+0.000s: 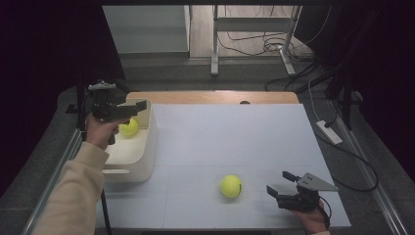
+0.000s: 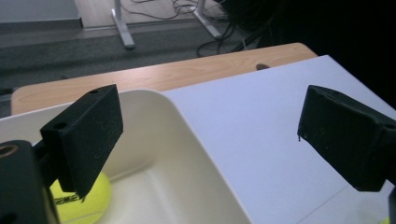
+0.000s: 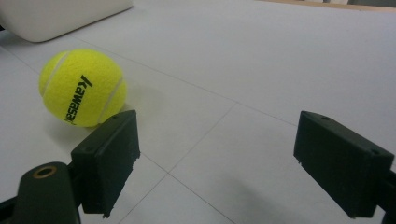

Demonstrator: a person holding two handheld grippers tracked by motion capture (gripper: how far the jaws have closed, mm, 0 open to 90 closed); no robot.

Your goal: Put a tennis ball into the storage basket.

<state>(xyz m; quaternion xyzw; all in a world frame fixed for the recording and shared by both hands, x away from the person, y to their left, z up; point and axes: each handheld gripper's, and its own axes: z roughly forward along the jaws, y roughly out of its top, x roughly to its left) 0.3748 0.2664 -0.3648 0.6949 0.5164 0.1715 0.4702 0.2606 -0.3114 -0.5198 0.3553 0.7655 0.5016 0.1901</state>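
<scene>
Left gripper view looks along the left gripper point(image 2: 208, 135), whose jaws stand wide apart with nothing between them; below the left jaw a tennis ball point(image 2: 81, 198) lies on the floor of a white bin point(image 2: 187, 140), black lettering on its side, and the bin's rounded corner meets the white board point(image 2: 261, 121) with a strip of wooden table point(image 2: 177, 74) behind it. High view places that gripper point(image 1: 129, 108) over the bin point(image 1: 142, 161), above the ball in it point(image 1: 128, 127), with a cream sleeve point(image 1: 73, 196) coming up from the lower left edge. Right gripper view shows the right gripper point(image 3: 215, 163) held low over the board, its jaws also spread wide and holding nothing, and a second tennis ball point(image 3: 81, 88) resting on the board just beyond the left jaw, clear of it, its brand print readable there. High view sets the right gripper point(image 1: 281, 185) near the board's front right corner, the loose ball point(image 1: 231, 186) just beside it toward the middle. Between that ball and the bin the board lies bare, and its far half is open as well; the bin stands at the board's left edge, and dark floor with cables lies past the right edge.
</scene>
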